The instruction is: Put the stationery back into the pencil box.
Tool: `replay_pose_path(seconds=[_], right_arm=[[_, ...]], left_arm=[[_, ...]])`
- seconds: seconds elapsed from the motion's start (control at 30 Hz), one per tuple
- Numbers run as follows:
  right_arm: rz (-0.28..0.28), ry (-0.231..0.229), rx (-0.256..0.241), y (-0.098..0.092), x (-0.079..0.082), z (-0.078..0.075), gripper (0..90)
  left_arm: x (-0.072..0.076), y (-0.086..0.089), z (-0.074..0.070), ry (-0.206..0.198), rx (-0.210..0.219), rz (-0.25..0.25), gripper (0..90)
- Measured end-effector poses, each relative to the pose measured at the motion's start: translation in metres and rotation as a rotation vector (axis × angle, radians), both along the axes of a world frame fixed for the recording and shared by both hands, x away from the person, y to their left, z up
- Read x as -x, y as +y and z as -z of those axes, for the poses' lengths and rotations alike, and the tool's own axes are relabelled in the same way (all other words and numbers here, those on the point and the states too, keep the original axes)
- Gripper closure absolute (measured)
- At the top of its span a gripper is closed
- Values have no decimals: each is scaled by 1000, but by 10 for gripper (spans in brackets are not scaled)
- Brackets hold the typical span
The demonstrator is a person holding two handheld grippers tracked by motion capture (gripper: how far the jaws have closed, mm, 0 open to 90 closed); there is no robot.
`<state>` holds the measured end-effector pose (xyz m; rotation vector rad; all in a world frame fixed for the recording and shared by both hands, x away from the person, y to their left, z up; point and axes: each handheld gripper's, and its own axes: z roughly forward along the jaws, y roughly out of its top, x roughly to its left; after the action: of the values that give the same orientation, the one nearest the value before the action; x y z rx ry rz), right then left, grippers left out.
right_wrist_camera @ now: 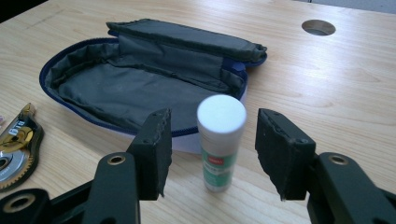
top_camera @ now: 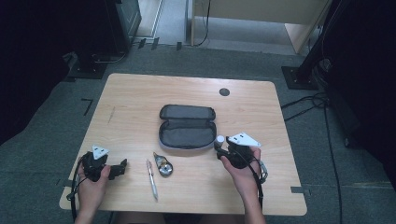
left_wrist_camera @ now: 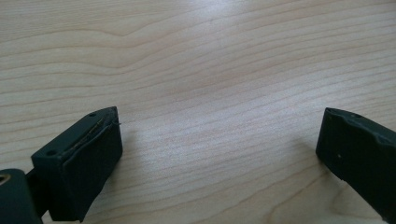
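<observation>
The open pencil case [right_wrist_camera: 140, 88] lies empty mid-table; the right gripper [right_wrist_camera: 212, 140], jaws spread, straddles an upright glue stick [right_wrist_camera: 220, 140]; the left gripper [left_wrist_camera: 219, 154] is spread too.

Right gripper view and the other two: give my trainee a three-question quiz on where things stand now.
1. True or false: the right gripper has its jaws closed on the upright white-capped glue stick.
2. Which lies nearest the open grey fabric pencil case: A) the silver pen, B) the round correction tape dispenser, C) the left gripper?
3. Fill in: between the left gripper's jaws there is bare ____ tabletop.

Key: 1 false, the jaws stand open on either side of it; 2 B; 3 wooden.
</observation>
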<state>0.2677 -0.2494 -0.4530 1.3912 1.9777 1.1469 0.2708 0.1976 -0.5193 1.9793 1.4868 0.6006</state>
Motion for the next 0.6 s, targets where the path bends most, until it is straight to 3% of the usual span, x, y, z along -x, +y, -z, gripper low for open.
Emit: replay_pose_path(seconds=[0.23, 0.37, 0.5, 0.6], right_arm=[[34, 26, 29, 9, -9, 8, 463], [45, 13, 42, 12, -11, 10, 519], [56, 8, 62, 12, -11, 10, 650], [48, 14, 65, 11, -10, 9, 654]], left_arm=[[0, 0, 0, 0, 0, 0, 6], [0, 0, 0, 0, 0, 0, 6], [0, 0, 0, 0, 0, 0, 6], [0, 0, 0, 0, 0, 1, 6]])
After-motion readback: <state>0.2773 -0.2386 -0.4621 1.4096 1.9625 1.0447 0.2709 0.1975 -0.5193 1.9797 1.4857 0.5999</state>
